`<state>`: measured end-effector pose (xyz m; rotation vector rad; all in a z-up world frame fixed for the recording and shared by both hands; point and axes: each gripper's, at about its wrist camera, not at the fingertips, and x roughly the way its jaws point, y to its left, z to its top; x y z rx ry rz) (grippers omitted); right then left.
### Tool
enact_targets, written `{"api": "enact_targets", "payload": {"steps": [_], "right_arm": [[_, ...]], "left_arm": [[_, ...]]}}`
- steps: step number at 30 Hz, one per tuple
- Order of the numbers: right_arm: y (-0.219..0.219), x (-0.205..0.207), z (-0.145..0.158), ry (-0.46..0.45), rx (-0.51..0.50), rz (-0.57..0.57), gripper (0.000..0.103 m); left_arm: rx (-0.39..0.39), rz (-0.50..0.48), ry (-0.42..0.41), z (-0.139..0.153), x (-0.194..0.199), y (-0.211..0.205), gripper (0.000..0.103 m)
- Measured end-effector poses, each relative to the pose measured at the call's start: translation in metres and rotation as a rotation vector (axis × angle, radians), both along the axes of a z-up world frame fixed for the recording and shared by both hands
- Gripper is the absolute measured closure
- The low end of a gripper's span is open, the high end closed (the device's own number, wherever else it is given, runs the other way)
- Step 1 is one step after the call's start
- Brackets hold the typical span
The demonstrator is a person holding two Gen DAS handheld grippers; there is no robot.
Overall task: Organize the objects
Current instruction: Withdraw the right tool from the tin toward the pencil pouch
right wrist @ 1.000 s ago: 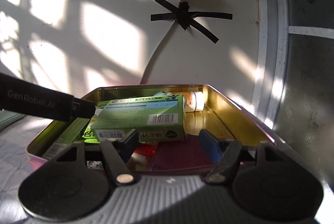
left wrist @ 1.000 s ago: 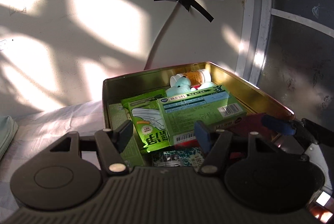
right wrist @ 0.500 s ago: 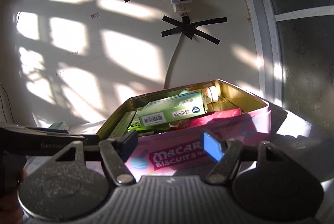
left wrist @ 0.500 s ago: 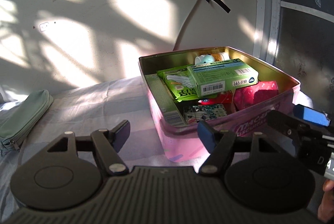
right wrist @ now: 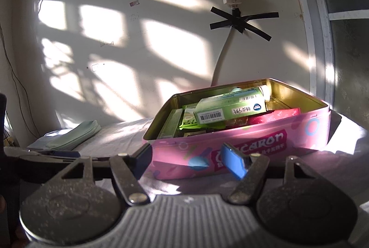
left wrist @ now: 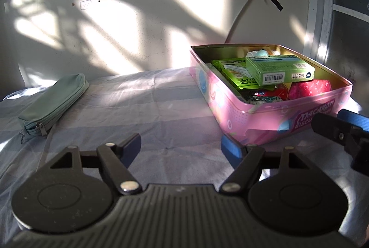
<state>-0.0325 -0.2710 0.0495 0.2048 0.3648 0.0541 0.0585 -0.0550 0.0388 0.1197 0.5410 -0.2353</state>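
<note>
Pink biscuit tin point(left wrist: 276, 118), 1 only, sits lidless ahead-right of the left gripper point(left wrist: 181, 144), packed with 2 green boxes point(left wrist: 279, 70) and red packets. 1 teal zip pouch point(left wrist: 53, 102) lies far left. Left jaws have just been opening, empty; right gripper point(right wrist: 190, 158) spread, empty.

- Left tool point(left wrist: 181, 144) withdrew from above the pink tin point(left wrist: 272, 114) to over the bed sheet point(left wrist: 138, 104); its jaws had just been opening, nothing between them.
- Right tool point(right wrist: 186, 156) backed away from the tin likewise.
- Green pouch point(left wrist: 54, 102) entered view.
</note>
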Motion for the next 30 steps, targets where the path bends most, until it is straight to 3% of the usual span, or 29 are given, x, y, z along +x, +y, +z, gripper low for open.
{"api": "enact_targets", "payload": {"steps": [13, 30], "right_arm": [[0.028, 0.006, -0.005, 0.030, -0.034, 0.025, 0.035], [0.021, 0.010, -0.005, 0.023, 0.011, -0.060, 0.035]], "left_arm": [[-0.009, 0.047, 0.035, -0.018, 0.006, 0.029, 0.024], [-0.045, 0.015, 0.008, -0.013, 0.000, 0.033, 0.019]]}}
